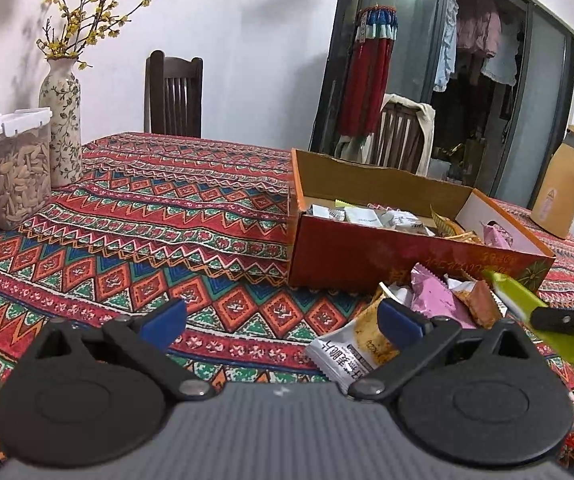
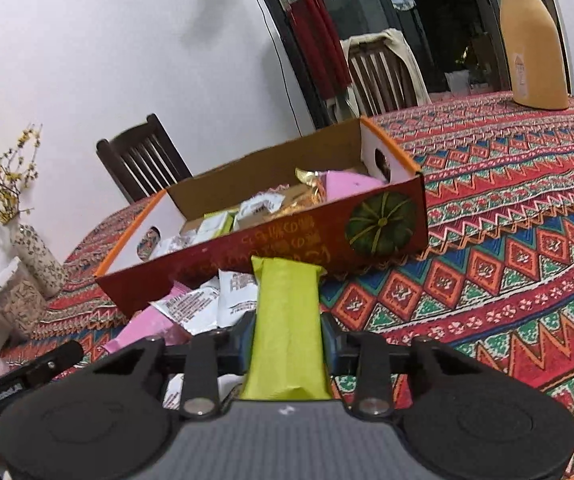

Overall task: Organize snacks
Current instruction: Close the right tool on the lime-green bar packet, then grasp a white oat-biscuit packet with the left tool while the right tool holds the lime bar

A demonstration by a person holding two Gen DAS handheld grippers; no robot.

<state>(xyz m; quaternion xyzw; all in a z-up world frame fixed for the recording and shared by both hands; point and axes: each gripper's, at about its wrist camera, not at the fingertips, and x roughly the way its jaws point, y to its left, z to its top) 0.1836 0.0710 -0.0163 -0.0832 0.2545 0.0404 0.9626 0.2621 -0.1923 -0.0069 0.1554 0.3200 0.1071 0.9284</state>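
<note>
The right gripper (image 2: 287, 340) pinched a green snack packet (image 2: 287, 320) just short of the cardboard box (image 2: 263, 248) (already half stocked); next, I reckoned, a lift over its wall. The left gripper (image 1: 283, 320) gaped wide above the loose packets (image 1: 435, 300).

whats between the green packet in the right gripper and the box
In the right wrist view, the green packet points at the box; loose white wrappers lie on the cloth just beside that stretch, below its tip.

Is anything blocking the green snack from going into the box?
Only the box's red front wall stands between the green snack and the inside; the right gripper must lift it over. The top is open.
</note>
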